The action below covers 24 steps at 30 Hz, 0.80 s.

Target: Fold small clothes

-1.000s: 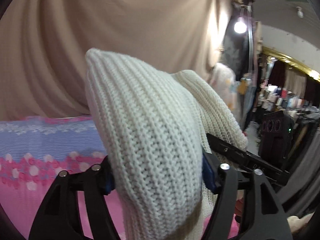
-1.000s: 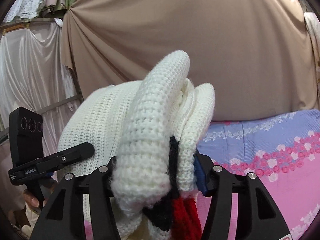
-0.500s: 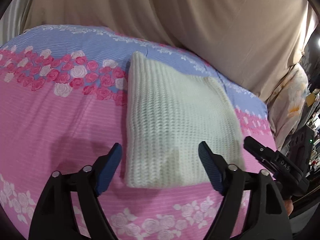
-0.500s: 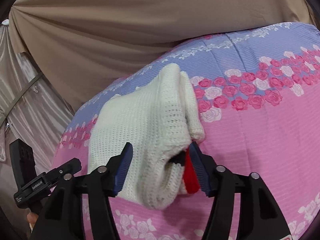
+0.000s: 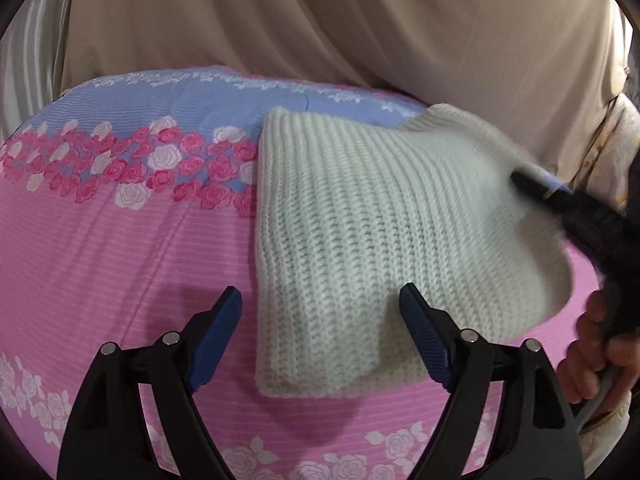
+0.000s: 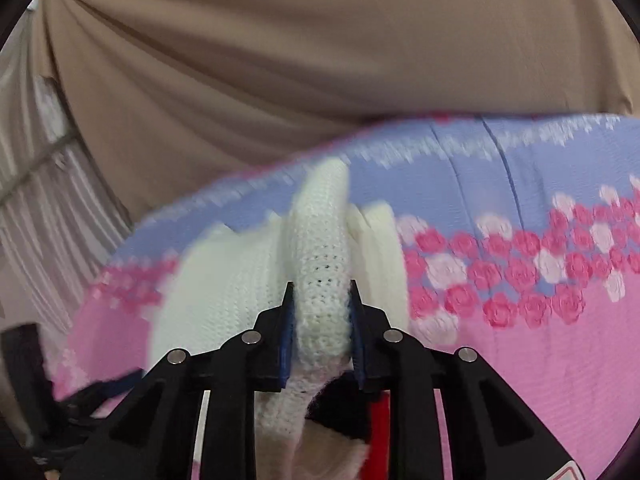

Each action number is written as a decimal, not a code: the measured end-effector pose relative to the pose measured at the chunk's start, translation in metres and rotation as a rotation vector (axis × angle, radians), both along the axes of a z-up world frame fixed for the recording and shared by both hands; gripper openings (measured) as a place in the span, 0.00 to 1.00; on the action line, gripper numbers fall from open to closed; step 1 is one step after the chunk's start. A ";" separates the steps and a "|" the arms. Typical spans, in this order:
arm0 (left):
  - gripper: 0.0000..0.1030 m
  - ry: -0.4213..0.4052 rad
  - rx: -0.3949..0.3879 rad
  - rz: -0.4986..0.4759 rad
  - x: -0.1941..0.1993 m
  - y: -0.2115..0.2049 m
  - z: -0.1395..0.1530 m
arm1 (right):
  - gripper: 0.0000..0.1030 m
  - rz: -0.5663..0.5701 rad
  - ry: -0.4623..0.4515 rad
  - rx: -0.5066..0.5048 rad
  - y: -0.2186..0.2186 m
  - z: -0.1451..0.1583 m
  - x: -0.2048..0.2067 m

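Note:
A white knit sweater (image 5: 380,220) lies folded on the pink and blue rose-print bedsheet (image 5: 120,260). My left gripper (image 5: 320,300) hangs open over the sweater's near left corner, its blue pads apart on either side and not touching the knit. My right gripper (image 6: 321,292) is closing its jaws on a thick rolled fold of the sweater (image 6: 320,240), and the pads press on it. Red and black knit (image 6: 376,420) shows under that fold. In the left wrist view the right gripper (image 5: 580,208) is a dark blur at the sweater's right edge, held by a hand (image 5: 592,352).
A beige curtain (image 5: 320,20) hangs behind the bed. Pale pleated drapes (image 6: 36,200) stand at the left of the right wrist view. A floral cloth (image 5: 616,140) hangs at the far right. Bare sheet (image 6: 520,360) spreads right of the sweater.
Both grippers came down with the sweater from mid-air onto the bed. The left gripper let go and opened. The right gripper's jaws narrowed onto a fold of the sweater's right edge.

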<state>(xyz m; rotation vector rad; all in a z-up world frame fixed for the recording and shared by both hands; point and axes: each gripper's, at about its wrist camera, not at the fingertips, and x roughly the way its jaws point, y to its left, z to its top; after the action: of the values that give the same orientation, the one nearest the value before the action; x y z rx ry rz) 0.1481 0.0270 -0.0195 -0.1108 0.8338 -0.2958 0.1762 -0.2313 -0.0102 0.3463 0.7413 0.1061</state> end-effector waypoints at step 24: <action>0.88 -0.012 0.210 0.097 -0.018 -0.015 -0.015 | 0.38 -0.064 0.055 -0.248 0.040 -0.039 -0.069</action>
<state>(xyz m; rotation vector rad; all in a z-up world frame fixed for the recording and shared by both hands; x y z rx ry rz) 0.1299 0.0124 -0.0344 0.0469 0.8398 -0.1166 0.1073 -0.1913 -0.0489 0.1370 0.7870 -0.0559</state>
